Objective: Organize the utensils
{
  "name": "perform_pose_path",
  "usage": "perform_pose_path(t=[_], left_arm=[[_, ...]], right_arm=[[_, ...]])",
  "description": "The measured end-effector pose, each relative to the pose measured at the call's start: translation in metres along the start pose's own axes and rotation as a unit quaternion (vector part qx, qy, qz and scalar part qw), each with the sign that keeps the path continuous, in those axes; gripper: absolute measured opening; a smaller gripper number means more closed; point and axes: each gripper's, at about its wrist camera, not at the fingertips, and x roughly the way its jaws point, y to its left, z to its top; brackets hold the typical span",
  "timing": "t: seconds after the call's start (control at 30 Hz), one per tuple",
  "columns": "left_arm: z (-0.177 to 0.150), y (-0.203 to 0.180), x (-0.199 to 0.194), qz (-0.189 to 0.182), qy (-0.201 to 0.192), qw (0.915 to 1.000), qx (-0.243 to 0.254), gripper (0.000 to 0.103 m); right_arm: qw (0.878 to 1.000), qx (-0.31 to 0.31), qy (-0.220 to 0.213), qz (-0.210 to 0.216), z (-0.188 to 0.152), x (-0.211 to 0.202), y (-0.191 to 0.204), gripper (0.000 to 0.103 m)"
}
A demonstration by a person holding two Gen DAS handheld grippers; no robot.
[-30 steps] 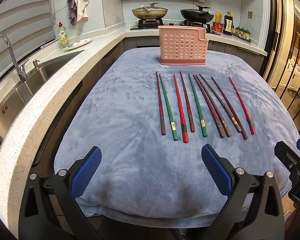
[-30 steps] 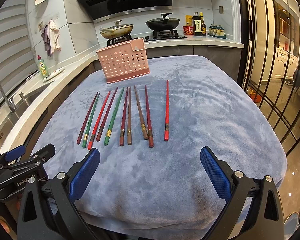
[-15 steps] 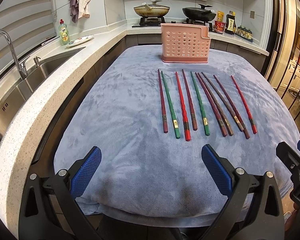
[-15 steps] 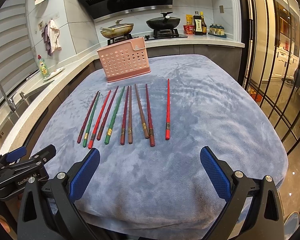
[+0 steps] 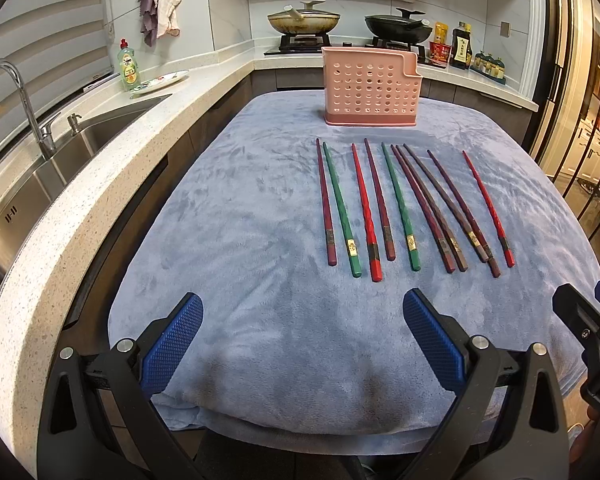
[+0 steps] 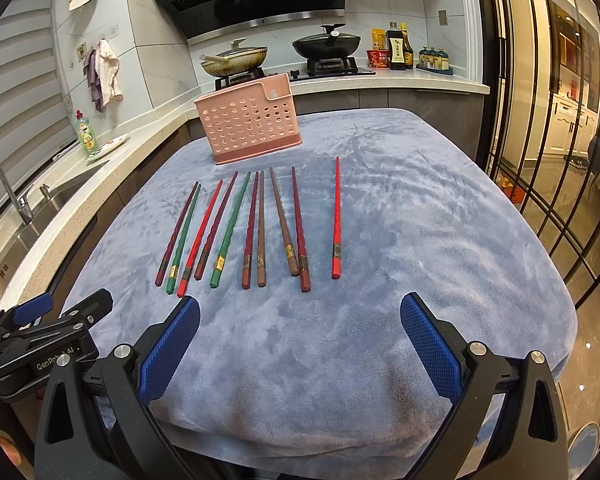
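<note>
Both my hand-held grippers hover wide apart and empty over the near edge of the worktop (image 5: 228, 248): the left hand-held gripper (image 5: 302, 340) and the right hand-held gripper (image 6: 300, 340). Ahead of me ten chopsticks (image 5: 404, 204) lie side by side on the blue cloth (image 6: 420, 240), thick ends toward me, likely so each end is easy to pinch. Beyond them stands the pink holder (image 5: 370, 88), upright, open at the top, empty as far as I can tell. Nothing is sorted yet.
</note>
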Motion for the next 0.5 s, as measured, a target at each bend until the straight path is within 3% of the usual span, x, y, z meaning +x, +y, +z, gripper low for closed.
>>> perform_pose_path(t=[0.5], left_arm=[[-0.0005,0.0,0.0002,0.0,0.0,1.0,0.0,0.096]], right_arm=[[1.0,0.002,0.001,0.001,-0.0012,0.0005,-0.0005,0.096]])
